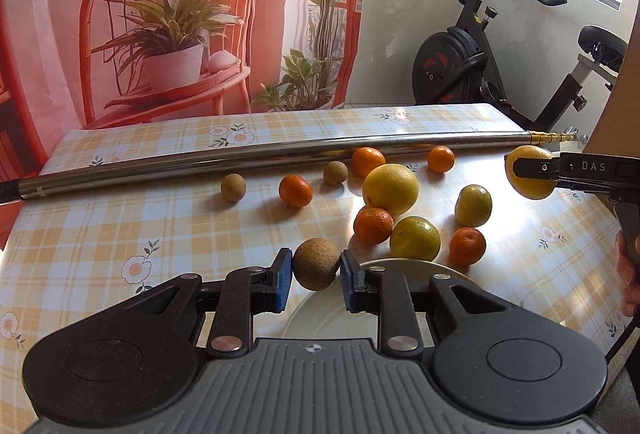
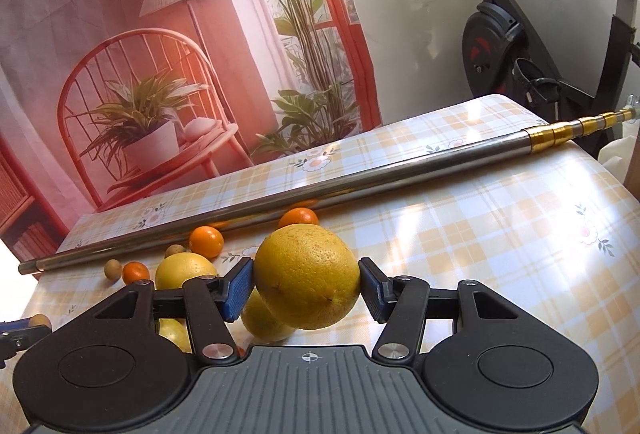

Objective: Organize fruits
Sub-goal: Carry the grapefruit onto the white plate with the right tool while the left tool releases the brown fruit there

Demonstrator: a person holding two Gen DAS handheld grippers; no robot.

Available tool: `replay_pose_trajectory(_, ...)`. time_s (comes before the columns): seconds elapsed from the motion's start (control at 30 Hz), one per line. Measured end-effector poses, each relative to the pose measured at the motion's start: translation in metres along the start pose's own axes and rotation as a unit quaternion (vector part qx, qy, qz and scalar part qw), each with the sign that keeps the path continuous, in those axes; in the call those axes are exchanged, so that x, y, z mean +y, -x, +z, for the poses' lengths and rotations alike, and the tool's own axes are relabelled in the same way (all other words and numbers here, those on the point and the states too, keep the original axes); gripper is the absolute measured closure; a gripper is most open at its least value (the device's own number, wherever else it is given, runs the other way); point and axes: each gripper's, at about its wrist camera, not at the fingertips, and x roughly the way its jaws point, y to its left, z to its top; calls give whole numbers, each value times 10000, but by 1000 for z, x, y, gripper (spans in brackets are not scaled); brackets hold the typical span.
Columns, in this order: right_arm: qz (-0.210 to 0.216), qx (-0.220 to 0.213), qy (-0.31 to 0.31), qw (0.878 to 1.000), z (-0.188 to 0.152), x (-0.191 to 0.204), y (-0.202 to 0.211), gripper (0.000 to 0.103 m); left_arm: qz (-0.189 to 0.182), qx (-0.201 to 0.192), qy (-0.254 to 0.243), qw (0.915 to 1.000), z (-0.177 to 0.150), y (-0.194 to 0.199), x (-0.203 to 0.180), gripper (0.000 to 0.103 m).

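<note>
Two fruits are held clear of the tabletop, one in each tool.

Nearest, the left tool (image 1: 316,276) is clamped on a small brown fruit (image 1: 316,263), which is pinched between the blue pads above the far rim of a white plate (image 1: 308,314) near the tabletop's (image 1: 100,234) near edge. The right tool (image 2: 306,284) is clamped on a large yellow citrus (image 2: 307,276), gripped at its two sides and raised over the tabletop's right part. Beyond the plate, toward the middle, loose fruit is scattered: yellow citrus (image 1: 391,189), tangerines (image 1: 295,191) and two small brown fruits (image 1: 233,187). Farther back, a metal pole (image 1: 256,159) is laid across the tabletop from left edge to right, just behind the farthest tangerines.
</note>
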Motion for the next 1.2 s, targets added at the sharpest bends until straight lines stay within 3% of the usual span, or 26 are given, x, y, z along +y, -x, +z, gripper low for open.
replay_pose_trajectory(0.23,185,-33,146,9997,-11,29,26,50,-116,17,18,9999,-13,12,3,76)
replay_pose_trajectory(0.6,516,404,857,9942,-28,81,39,50,-190,23,259,9995,-21,26,8,76)
replay_pose_trajectory(0.87,739,389,838,9930,-29,93,57,50,-77,25,247,9997,-25,42,8,76)
replay_pose_trajectory(1.2,990,670,295,9924,-47,88,60,50,-102,-25,296,9995,-26,54,13,76)
